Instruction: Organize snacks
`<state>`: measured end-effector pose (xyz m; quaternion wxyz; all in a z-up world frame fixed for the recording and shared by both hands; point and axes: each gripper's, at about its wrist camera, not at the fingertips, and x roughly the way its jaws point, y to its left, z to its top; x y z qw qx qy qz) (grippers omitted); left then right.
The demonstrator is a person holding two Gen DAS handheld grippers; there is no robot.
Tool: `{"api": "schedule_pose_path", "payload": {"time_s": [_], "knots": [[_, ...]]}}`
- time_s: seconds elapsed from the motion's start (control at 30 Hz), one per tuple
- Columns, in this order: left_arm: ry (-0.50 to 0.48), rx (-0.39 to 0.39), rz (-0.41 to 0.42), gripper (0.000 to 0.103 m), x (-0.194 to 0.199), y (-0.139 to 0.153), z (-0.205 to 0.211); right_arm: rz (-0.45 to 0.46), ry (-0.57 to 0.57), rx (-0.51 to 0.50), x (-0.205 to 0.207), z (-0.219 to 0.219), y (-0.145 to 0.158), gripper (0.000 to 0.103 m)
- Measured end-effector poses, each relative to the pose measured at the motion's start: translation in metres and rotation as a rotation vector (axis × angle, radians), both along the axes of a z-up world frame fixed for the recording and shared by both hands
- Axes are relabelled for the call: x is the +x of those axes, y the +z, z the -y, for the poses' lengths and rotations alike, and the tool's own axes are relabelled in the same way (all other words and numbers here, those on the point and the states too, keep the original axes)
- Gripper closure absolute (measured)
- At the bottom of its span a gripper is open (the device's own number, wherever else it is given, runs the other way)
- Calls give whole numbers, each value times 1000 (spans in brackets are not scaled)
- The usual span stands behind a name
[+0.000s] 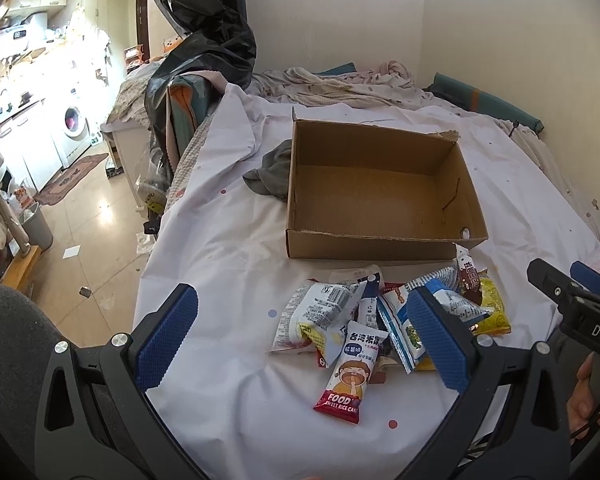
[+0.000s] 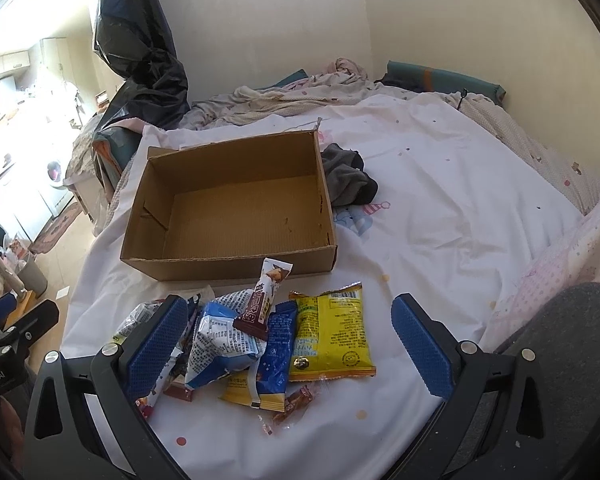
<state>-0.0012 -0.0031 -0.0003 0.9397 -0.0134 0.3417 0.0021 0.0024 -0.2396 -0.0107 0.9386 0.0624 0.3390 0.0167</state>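
The left hand-held gripper [image 1: 302, 344] is held wide open with nothing gripped; the right hand-held gripper [image 2: 288, 344] is likewise spread wide and empty. Between and just ahead of the 2 sets of fingers, a pile of snacks [image 2: 260, 340] is seen on the bed [image 2: 440, 208]. Just beyond it, an open cardboard box [image 1: 376, 192] is placed.

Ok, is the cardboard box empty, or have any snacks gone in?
Empty. The cardboard box shows only bare brown floor in both views; the snacks all lie piled on the sheet in front of it.
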Motion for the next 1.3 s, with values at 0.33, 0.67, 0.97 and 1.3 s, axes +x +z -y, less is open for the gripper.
{"api": "schedule_pose_path", "payload": {"time_s": [0.33,0.67,0.97,1.3], "knots": [[5,-10,-1,0,1,0,-2,-8,6,6,2,0,-2,0],[-1,-6,6,0,0,1,-1,-8,8,3,1,0,-3,0],[-1,-5,6,0,0,1,-1,-8,8,4,1,0,-2,0],[-1,-6,6,0,0,0,-1,-8,9,1,0,-2,-3,0]]}}
